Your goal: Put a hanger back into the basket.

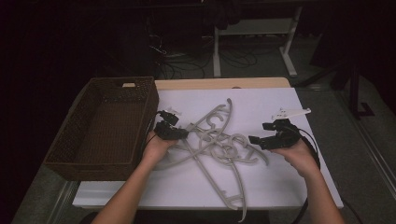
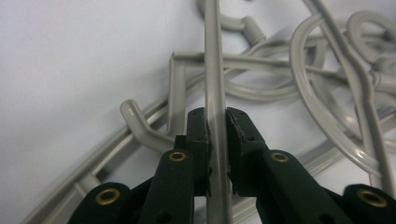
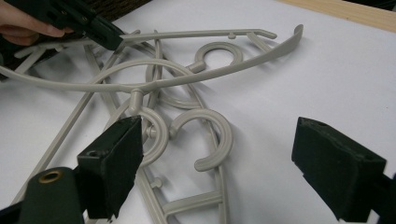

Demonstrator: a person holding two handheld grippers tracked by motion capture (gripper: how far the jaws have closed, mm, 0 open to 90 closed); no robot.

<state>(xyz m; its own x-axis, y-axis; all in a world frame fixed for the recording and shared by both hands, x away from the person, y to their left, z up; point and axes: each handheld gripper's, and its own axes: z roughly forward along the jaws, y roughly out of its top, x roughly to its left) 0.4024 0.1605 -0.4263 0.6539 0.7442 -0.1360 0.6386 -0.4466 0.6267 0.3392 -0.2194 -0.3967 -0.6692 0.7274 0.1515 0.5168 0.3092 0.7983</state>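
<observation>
Hangers (image 1: 219,142): plain pale grey plastic, no pattern, all same shade. Left gripper (image 2: 215,122): matte black jaws, brass-coloured rivets (image 2: 177,156) at joints. Right gripper (image 3: 233,163): black, rough dark pads, one brass-coloured rivet (image 3: 50,177); white plate (image 1: 290,112) on top. Basket (image 1: 79,105): dark brown wicker, woven texture throughout, small pale tag (image 1: 128,85) on far rim. Table cover (image 1: 280,182): plain white, unpatterned. Table edge (image 1: 219,83): light wood tone. Floor (image 1: 364,154): grey. Background: near black. Table legs (image 1: 289,49) behind: white.
</observation>
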